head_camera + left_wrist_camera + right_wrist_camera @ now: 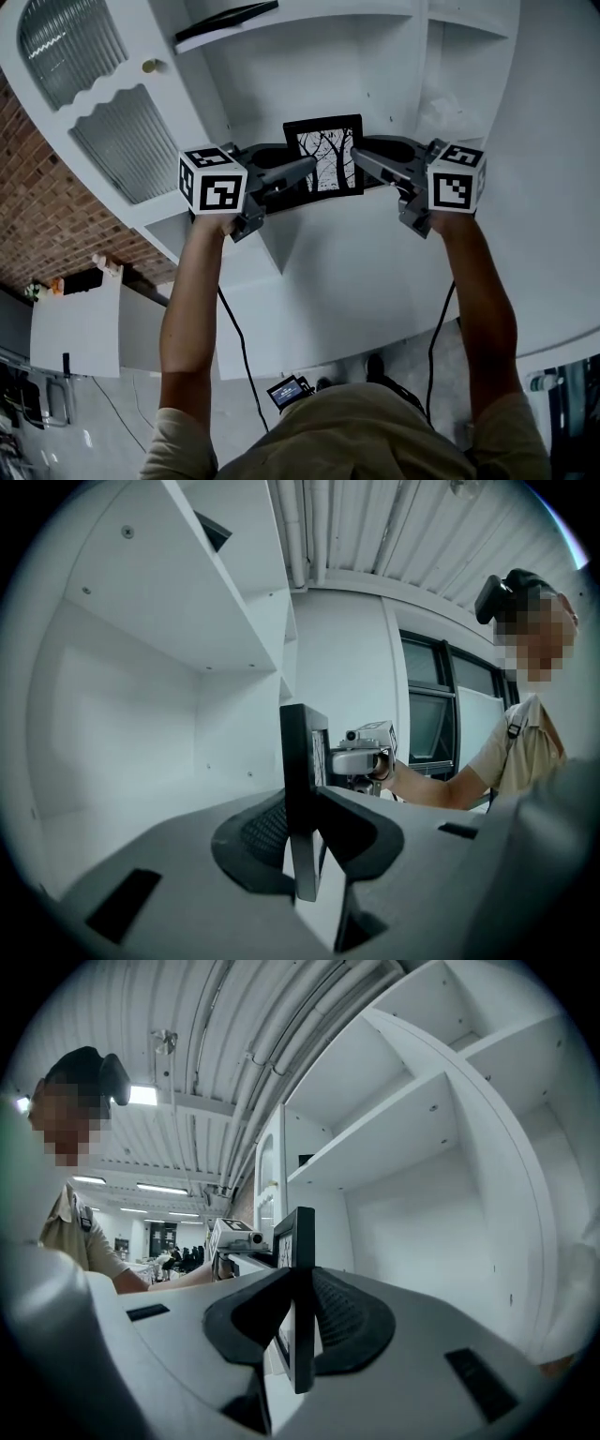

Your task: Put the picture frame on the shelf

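- The frame [323, 155] sits at upper centre of the head view. It is upright, with a black border and a black-and-white print of bare trees facing the camera.
- The left gripper [307, 172] comes in from the left of that view and pinches the frame's left edge.
- In the left gripper view the frame [298, 789] stands edge-on at centre. The left gripper [302, 855] has its dark pads pressed on both faces of the frame.
- The right gripper [361, 161] comes in from the right of the head view and is clamped on the frame's right edge.
- In the right gripper view the frame [300, 1269] is again edge-on at centre, with the right gripper [302, 1335] pressed against it from both sides.
- Each gripper view shows the other gripper past the frame: the right gripper [361, 752] at centre right and the left gripper [230, 1237] at centre left.
- The white shelf [394, 56] fills the top of the head view, and the frame is in front of its middle compartment.
- I cannot tell whether the frame's lower edge rests on a board.
- The shelf [141, 714] fills the left of the left gripper view and the shelf [441, 1194] fills the right of the right gripper view.
- A ribbed glass door [122, 141] is at upper left of the head view, and a brick wall [47, 216] is at far left.
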Tool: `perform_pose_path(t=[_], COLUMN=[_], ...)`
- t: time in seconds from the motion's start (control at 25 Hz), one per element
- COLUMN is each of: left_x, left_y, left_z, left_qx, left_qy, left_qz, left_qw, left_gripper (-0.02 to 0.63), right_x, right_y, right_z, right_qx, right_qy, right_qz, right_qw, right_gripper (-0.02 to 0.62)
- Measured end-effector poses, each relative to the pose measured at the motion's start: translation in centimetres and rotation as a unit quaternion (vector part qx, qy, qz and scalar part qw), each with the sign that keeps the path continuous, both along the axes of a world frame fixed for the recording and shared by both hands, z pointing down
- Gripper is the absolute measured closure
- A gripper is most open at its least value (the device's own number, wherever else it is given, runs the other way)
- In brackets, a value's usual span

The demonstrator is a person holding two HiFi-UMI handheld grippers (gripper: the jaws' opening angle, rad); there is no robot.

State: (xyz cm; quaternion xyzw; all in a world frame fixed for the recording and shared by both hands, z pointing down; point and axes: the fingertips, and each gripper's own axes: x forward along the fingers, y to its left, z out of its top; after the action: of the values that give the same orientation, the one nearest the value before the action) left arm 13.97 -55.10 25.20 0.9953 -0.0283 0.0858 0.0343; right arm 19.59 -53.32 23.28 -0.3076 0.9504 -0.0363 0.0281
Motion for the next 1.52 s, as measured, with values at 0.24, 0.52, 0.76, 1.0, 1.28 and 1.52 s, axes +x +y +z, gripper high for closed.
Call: perform_pose_path(t=[0.24, 0.52, 0.76, 1.0, 1.28, 1.52], left_x=[1.0, 1.7, 2.3, 2.3, 2.1, 2.1], left_y=[-4.9, -9.8, -12.8, -15.1, -16.3, -16.6], left_z=[-0.2, -0.4, 0.6, 1.7, 1.8, 1.8], left_qx=[0.002, 0.034, 0.044, 0.052, 0.057, 0.052], left_qy=[0.007, 0.007, 0.002, -0.01, -0.01, 0.008], left_qz=[-0.046, -0.106, -0.149, -0.156, -0.163, -0.162], left_qw=[0.9989, 0.9938, 0.9878, 0.9864, 0.985, 0.9854], left_gripper=[0.525, 0.52, 0.52, 0.52, 0.52, 0.52], right_x=[1.2, 2.2, 2.8, 2.9, 2.7, 2.7], right_y=[-5.2, -10.5, -14.3, -16.6, -18.1, -18.4], right_z=[-0.2, -0.3, 0.9, 2.1, 2.4, 2.4], right_qx=[0.001, 0.01, 0.007, 0.013, 0.006, 0.003], right_qy=[-0.002, -0.003, -0.005, 0.029, 0.035, 0.027], right_qz=[-0.027, -0.058, -0.068, -0.031, 0.015, 0.037], right_qw=[1.0, 0.998, 0.998, 0.999, 0.999, 0.999], right_gripper=[0.529, 0.529, 0.529, 0.523, 0.523, 0.523])
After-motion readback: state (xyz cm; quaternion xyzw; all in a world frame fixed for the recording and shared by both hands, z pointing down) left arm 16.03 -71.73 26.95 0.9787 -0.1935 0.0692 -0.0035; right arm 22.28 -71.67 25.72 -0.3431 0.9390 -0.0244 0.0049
